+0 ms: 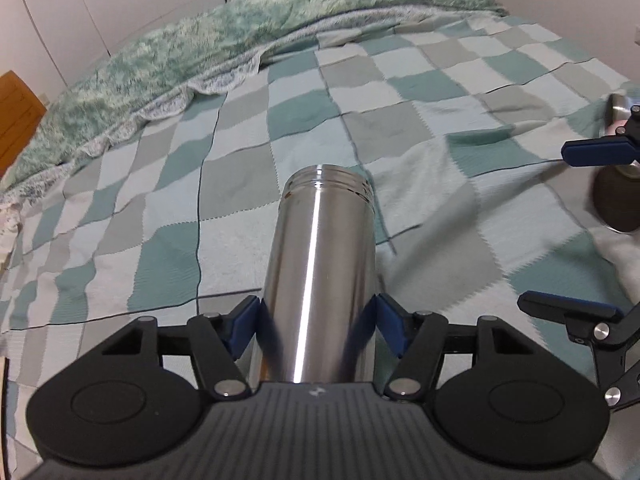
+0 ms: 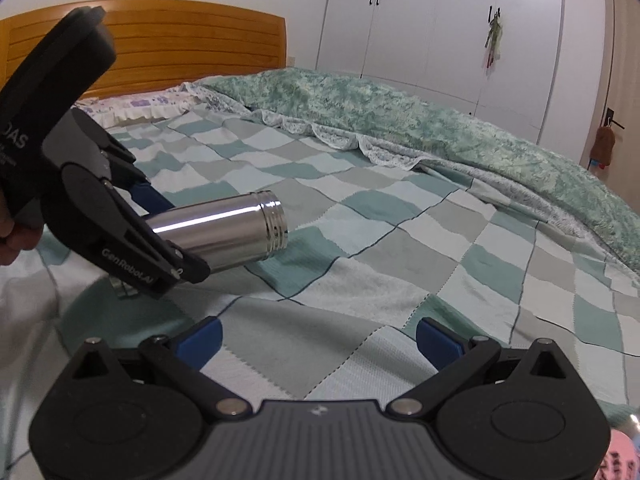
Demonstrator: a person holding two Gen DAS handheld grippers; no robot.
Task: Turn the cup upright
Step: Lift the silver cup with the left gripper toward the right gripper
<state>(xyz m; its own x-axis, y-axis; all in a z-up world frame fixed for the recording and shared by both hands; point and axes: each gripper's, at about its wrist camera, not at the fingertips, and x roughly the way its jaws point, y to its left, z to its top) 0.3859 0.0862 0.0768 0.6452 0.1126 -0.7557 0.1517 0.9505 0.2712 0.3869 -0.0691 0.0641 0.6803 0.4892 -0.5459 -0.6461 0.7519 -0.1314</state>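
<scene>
The cup [image 1: 320, 264] is a shiny steel cylinder with a threaded mouth. My left gripper [image 1: 318, 324] is shut on its body, blue pads on both sides, and holds it lying nearly level above the bed, mouth pointing away. In the right wrist view the cup [image 2: 224, 236] sticks out of the left gripper [image 2: 160, 236] at the left, mouth to the right, just over the blanket. My right gripper [image 2: 318, 340] is open and empty above the blanket; its fingers [image 1: 596, 152] show at the right edge of the left wrist view.
A checked teal and grey blanket [image 2: 400, 264] covers the bed. A rumpled green quilt [image 2: 440, 132] lies along the far side. A wooden headboard [image 2: 180, 48] and white wardrobes [image 2: 440, 20] stand behind. A dark rounded object [image 1: 616, 200] sits by the right gripper.
</scene>
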